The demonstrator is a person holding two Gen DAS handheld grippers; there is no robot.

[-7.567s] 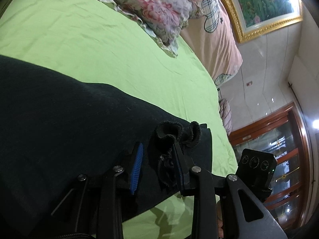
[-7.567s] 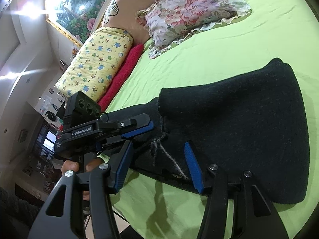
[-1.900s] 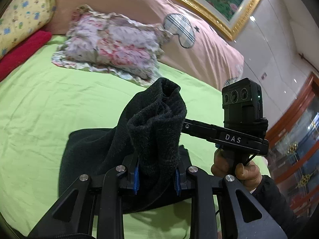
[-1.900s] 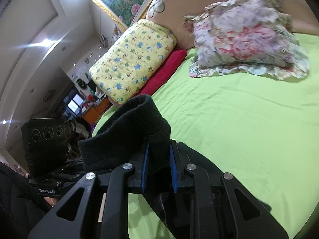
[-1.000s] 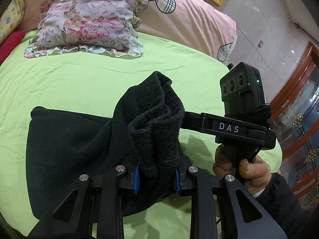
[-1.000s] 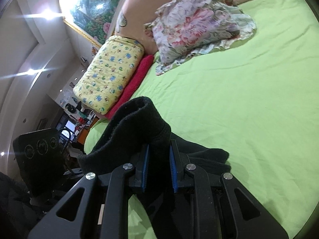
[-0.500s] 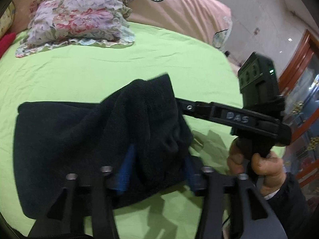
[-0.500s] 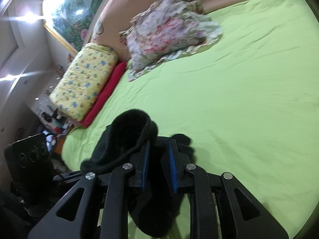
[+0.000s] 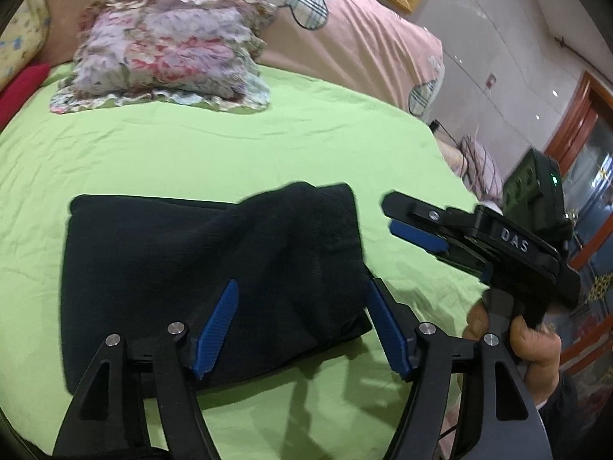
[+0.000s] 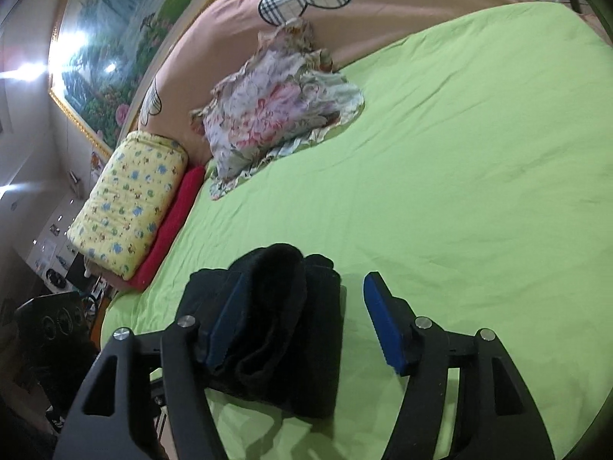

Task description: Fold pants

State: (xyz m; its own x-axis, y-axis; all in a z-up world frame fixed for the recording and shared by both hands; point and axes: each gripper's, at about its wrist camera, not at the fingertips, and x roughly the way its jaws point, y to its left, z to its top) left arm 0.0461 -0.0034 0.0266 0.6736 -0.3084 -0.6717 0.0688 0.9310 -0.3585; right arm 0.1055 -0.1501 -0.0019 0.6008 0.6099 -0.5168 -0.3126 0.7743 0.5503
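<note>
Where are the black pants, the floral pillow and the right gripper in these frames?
black pants [image 9: 172, 268], left wrist view, on the flat folded top layer.
floral pillow [image 9: 168, 57], left wrist view, on the pink flower print at its middle.
right gripper [image 10: 302, 326], right wrist view, midway between its open blue pads.

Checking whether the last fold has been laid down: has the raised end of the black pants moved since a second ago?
Yes. The black pants dropped flat onto the green sheet; left gripper jaws have just been opening.

Right tool [image 10: 302, 318] just opened, folded black pants [image 10: 276, 329] on green sheet [image 10: 459, 191]
</note>
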